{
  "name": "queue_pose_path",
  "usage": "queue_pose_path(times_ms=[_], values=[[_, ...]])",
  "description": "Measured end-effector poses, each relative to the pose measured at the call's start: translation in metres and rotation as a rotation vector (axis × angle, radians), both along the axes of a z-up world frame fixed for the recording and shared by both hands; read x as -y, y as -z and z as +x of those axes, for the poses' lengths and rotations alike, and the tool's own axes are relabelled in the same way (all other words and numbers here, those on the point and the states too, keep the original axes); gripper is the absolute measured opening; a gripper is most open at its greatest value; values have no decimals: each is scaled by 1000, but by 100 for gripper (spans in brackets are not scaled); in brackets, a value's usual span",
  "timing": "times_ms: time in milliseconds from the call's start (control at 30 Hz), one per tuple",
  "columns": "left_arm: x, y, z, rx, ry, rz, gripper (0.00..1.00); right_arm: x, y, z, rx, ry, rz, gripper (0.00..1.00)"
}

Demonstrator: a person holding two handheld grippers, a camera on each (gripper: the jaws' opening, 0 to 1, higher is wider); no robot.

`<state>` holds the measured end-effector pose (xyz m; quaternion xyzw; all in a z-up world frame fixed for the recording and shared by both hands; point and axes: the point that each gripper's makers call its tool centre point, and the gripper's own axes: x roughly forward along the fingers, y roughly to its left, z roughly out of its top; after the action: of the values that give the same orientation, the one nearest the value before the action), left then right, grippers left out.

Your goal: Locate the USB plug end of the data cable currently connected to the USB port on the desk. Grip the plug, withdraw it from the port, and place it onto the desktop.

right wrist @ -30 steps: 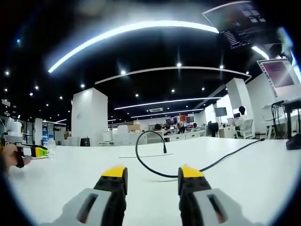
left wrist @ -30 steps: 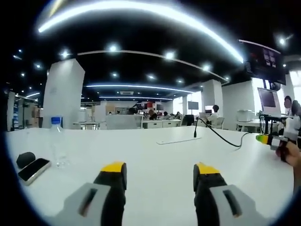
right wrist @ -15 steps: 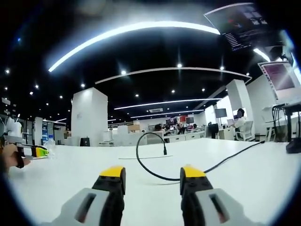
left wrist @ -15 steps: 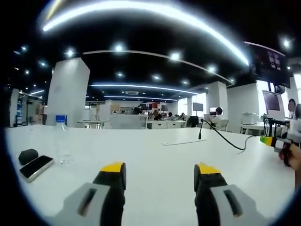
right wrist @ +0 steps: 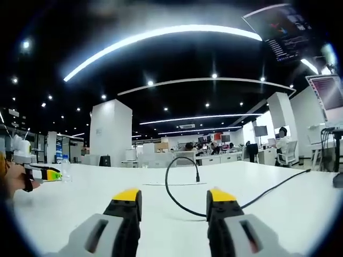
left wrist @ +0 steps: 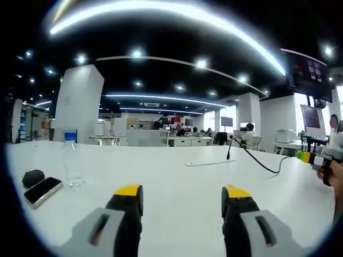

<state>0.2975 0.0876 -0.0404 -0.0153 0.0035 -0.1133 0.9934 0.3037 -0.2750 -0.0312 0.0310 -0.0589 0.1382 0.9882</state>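
A: What is changing on your end?

B: I am panning both views a little; the things on the white counter (left wrist: 177, 182) are sitting where they were. In the right gripper view the thin black data cable (right wrist: 177, 201) is now arcing up closer to centre, with its USB plug end (right wrist: 197, 176) standing upright in the flat port plate (right wrist: 166, 184), middle of the frame. So I am lining up on it, not yet reaching.

A: Jaws?

B: The right gripper (right wrist: 174, 195) is holding its yellow-tipped jaws apart, gripping nothing. The left gripper (left wrist: 182, 191) is the same, apart and empty.

A: Room to move?

B: Bare counter is lying between my right jaws and the plug, though the cable loop is running just ahead of them, so I am judging a snag possible. In the left gripper view a clear plastic bottle with a blue cap (left wrist: 71, 160), a dark phone (left wrist: 43, 190) and a small black pouch (left wrist: 33, 178) are sitting at lower left, well apart from the plug.
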Motion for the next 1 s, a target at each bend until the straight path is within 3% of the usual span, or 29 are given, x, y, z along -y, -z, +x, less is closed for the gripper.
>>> queue_pose_path(times_ms=[400,833,1000], values=[[1,-15,-2,11,10,2,59,5,-5,8,6,-10,-28,50],[6,-32,2,19,40,68,59,2,-6,15,12,-42,-139,50],[8,-36,6,12,61,92,59,0,-18,16,46,-67,-80,51]])
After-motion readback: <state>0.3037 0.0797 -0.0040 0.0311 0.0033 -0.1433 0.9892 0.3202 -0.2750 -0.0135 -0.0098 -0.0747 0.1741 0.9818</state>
